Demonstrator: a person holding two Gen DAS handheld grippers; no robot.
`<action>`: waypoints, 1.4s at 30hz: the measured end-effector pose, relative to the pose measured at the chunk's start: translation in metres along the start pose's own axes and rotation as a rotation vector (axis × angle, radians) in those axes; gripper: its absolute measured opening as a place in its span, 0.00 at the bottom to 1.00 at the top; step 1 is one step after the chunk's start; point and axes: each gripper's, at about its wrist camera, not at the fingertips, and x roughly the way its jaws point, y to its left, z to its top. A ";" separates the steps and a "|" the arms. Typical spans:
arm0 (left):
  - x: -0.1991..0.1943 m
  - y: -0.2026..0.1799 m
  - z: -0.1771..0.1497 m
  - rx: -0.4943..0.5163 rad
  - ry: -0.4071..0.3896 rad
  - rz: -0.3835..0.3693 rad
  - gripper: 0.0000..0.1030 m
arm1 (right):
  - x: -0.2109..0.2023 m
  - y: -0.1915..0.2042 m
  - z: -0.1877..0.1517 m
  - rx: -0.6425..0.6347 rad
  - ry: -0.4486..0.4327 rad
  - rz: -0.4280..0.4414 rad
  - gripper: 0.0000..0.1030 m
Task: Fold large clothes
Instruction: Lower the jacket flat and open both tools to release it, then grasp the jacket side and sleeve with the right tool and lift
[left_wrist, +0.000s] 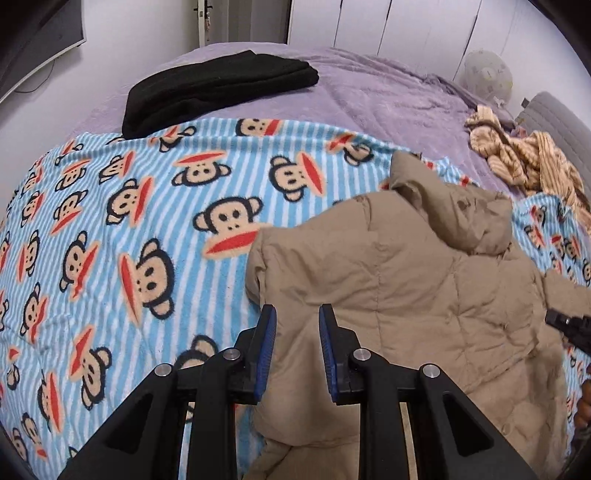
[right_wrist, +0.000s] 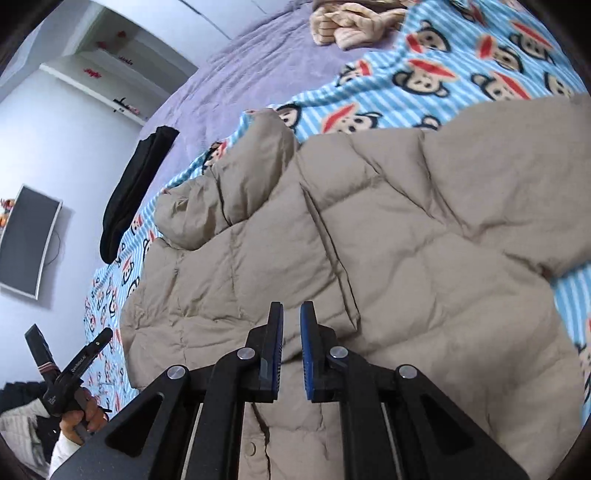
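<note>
A tan quilted puffer jacket (left_wrist: 399, 280) lies spread on a blue striped monkey-print blanket (left_wrist: 147, 229); it fills the right wrist view (right_wrist: 369, 236), hood end to the left. My left gripper (left_wrist: 297, 314) is open and empty, hovering over the jacket's left edge. My right gripper (right_wrist: 291, 314) has a narrow gap between its blue pads and holds nothing, hovering over the jacket near its front placket. The right gripper's tip shows in the left wrist view (left_wrist: 569, 326); the left gripper shows in the right wrist view (right_wrist: 70, 373).
A folded black garment (left_wrist: 218, 86) lies at the blanket's far edge on a purple bedspread (left_wrist: 388, 92). A tan striped garment (left_wrist: 524, 158) is crumpled at the far right. A monitor (right_wrist: 26, 240) hangs on the wall beyond the bed.
</note>
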 end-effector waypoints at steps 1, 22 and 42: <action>0.009 -0.004 -0.008 0.017 0.027 0.033 0.25 | 0.008 0.004 0.006 -0.021 0.008 -0.003 0.10; -0.001 -0.013 -0.035 0.006 0.072 0.096 0.25 | 0.012 -0.068 -0.024 0.137 0.121 -0.013 0.05; -0.024 -0.190 -0.075 0.170 0.138 0.022 1.00 | -0.075 -0.153 -0.053 0.309 0.029 0.076 0.80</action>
